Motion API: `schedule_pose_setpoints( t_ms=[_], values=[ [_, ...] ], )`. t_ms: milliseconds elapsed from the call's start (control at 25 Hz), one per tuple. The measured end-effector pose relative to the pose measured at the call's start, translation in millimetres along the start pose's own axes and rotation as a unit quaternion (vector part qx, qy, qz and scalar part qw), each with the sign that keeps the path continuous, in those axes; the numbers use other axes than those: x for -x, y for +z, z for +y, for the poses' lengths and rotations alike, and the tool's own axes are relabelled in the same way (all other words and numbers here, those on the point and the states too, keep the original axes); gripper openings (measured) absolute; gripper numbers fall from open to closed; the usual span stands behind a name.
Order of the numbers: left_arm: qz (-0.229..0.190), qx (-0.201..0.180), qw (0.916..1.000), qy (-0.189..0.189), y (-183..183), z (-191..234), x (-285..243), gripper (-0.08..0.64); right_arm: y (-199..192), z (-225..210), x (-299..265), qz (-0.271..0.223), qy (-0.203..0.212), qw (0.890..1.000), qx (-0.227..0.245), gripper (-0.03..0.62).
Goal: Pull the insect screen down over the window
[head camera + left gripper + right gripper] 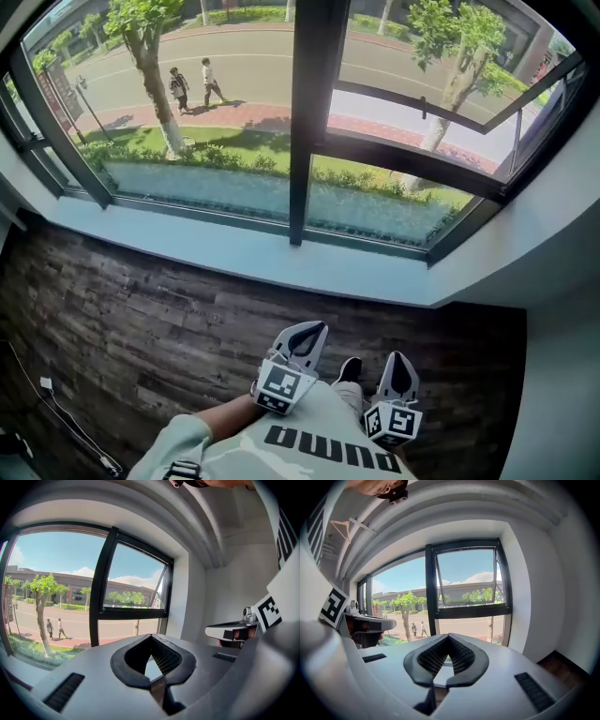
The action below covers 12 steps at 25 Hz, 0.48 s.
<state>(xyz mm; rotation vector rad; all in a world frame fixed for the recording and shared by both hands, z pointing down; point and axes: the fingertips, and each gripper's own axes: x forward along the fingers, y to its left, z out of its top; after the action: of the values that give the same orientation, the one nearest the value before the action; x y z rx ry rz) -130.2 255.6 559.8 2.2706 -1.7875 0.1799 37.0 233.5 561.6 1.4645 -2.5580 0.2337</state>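
**Two closed grippers before an uncovered window**

Dark wood planking (141, 328) is seen underfoot, bounded by a pale sill (234, 255) and white walls. The window (305, 122) is framed in black, with its right-hand sash (441, 112) tilted outward. No part of the insect screen can be made out across the glass; a road, trees and two walkers (192, 86) are seen through it. The left gripper (313, 330) and right gripper (397, 360) are held low and near each other, pointed toward the sill. Both pairs of jaws are pressed together, tips meeting, with nothing gripped or touched. "puma" (328, 448) is read, inverted, on the person's pale shirt.
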Motion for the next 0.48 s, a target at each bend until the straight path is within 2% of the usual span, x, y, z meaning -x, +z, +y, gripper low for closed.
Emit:
schedule_pose_setpoints(
  t_ms=[200, 480],
  values=[
    [0.001, -0.002, 1.0000, 0.001, -1.6, -0.4, 0.8, 0.012, 2.8, -3.0, 1.7, -0.006, -0.006, 1.000, -0.007, 0.006],
    [-0.009, 0.001, 0.9999, 0.012, 0.9, -2.5, 8.9, 0.012, 8.7, -0.2, 5.0, -0.013, -0.004, 1.000, 0.016, 0.005]
  ],
)
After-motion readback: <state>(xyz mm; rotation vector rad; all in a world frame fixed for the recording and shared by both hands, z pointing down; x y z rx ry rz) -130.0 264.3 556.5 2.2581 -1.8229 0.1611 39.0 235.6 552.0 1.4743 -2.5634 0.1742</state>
